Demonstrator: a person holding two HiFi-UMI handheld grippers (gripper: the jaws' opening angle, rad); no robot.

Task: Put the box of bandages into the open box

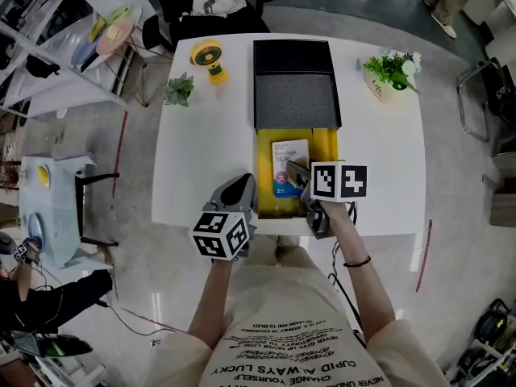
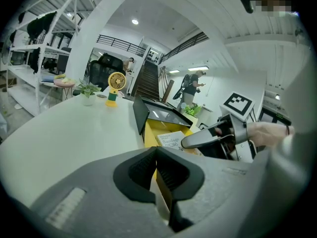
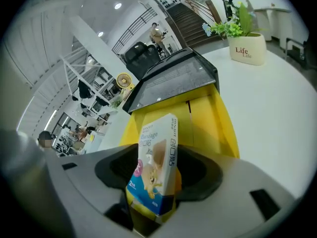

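Likely light and fairly stiff, this box of bandages [image 3: 157,143]: thin glossy card, apt to slip and to dent under a hard squeeze. Best taken across the two broad printed faces, near the middle, with gentle pressure. Leans tilted inside the yellow tray of the open box [image 1: 326,147], near the 6 o'clock edge of the table [image 1: 201,151], black lid [image 1: 294,59] up at 12 o'clock. Flanked by the right gripper [image 1: 300,180], reaching in from 4 o'clock and angled steeply down, jaws spread wide round the card without clamping it. Off at the tray's 7 o'clock, the left gripper [image 1: 240,188], pointing shallowly toward 12, jaws closed together on nothing.
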